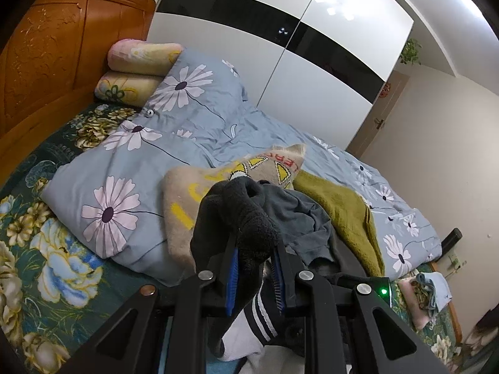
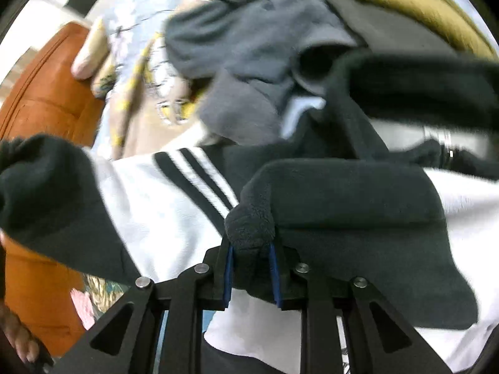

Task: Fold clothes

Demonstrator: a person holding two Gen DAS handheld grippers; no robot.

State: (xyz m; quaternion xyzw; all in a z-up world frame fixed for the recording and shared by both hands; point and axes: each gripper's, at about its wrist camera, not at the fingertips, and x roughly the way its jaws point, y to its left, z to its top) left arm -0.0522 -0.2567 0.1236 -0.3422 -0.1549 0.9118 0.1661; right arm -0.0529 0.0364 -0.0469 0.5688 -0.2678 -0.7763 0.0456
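A black fleece garment [image 1: 237, 218] with white panels and a striped band [image 1: 262, 318] hangs bunched between the blue pads of my left gripper [image 1: 254, 268], which is shut on it. In the right wrist view the same black fleece garment [image 2: 343, 205] spreads across the white panel [image 2: 162, 218], and my right gripper [image 2: 251, 265] is shut on a thick fold of its black edge. That view is motion-blurred. A grey garment [image 1: 299, 218] lies behind, also seen as the grey garment [image 2: 237, 31] in the right wrist view.
A blue floral duvet [image 1: 149, 143] and rolled pillows [image 1: 140, 71] cover the bed, with a beige printed blanket [image 1: 193, 193] and an olive blanket [image 1: 340, 212]. An orange wooden headboard [image 1: 46, 62] stands left, a white wardrobe [image 1: 280, 46] behind. Folded cloths [image 1: 427, 296] lie at right.
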